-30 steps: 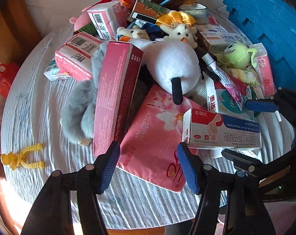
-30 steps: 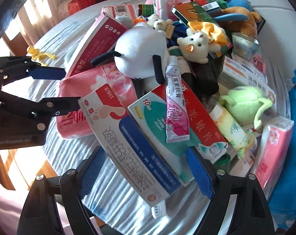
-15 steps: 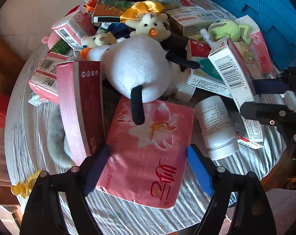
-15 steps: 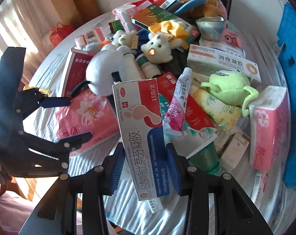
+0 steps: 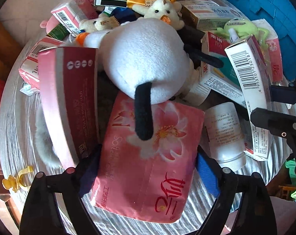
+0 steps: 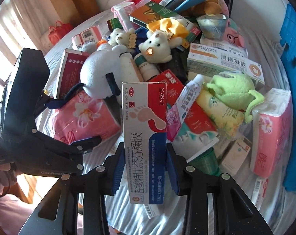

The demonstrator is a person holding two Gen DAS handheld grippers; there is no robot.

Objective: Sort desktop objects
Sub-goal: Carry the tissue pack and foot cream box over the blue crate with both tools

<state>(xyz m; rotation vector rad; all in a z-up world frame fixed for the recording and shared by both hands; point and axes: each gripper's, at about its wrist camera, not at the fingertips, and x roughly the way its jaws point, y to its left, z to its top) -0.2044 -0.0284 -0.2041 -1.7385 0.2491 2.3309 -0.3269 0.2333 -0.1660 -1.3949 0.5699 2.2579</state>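
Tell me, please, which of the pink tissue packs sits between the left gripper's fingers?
The flowered pink pack under the white plush's black foot; the other pink pack lies across the pile beside the green plush.

Both handheld tools, left gripper point(image 5: 146, 168) and right gripper point(image 6: 145, 168), are black plastic frames with silver screws and blue ribbed pads point(image 6: 119, 168).
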